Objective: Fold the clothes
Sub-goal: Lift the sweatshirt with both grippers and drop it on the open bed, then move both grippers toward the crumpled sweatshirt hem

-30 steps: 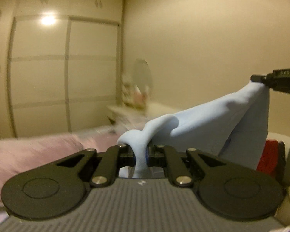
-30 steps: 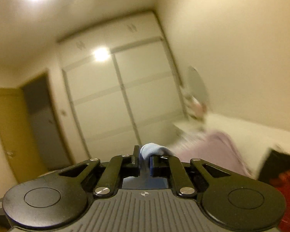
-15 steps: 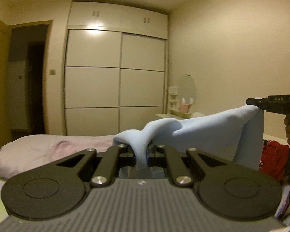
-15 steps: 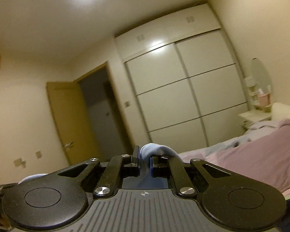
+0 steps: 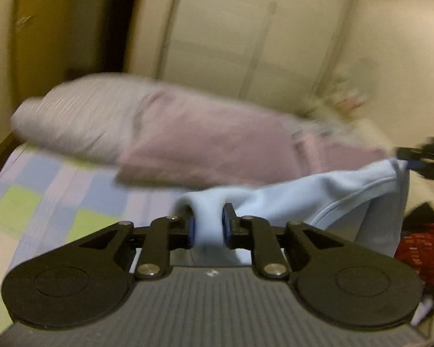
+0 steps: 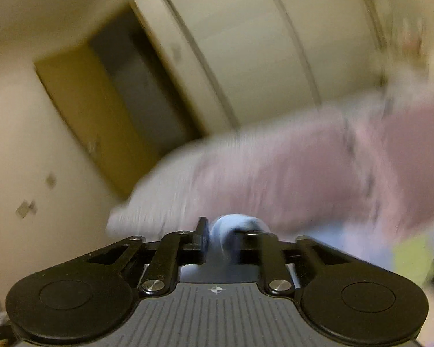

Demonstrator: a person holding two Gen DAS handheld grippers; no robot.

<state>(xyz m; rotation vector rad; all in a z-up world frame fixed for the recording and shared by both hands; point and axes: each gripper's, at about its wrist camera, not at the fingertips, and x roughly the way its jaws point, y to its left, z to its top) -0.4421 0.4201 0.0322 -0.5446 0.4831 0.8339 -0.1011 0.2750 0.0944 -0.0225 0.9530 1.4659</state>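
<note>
A light blue garment (image 5: 312, 199) hangs stretched in the air between both grippers, above the bed. My left gripper (image 5: 207, 227) is shut on a bunched corner of it. The cloth runs to the right, where my right gripper (image 5: 405, 159) pinches the other corner at the edge of the left wrist view. In the right wrist view my right gripper (image 6: 222, 238) is shut on a small wad of the same blue garment (image 6: 227, 227); the rest of the cloth is hidden below the tool. Both views are blurred by motion.
Below lies a bed with a checked sheet (image 5: 43, 202) and a rumpled pink quilt (image 5: 188, 138). A red garment (image 5: 422, 248) sits at the right. A white sliding wardrobe (image 5: 246, 43) and an open doorway (image 6: 141, 86) stand behind.
Both cameras have tipped downward, so the bed and pink quilt now fill the views instead of the wardrobe and ceiling. The blue garment has stayed gripped at both corners and come lower.
</note>
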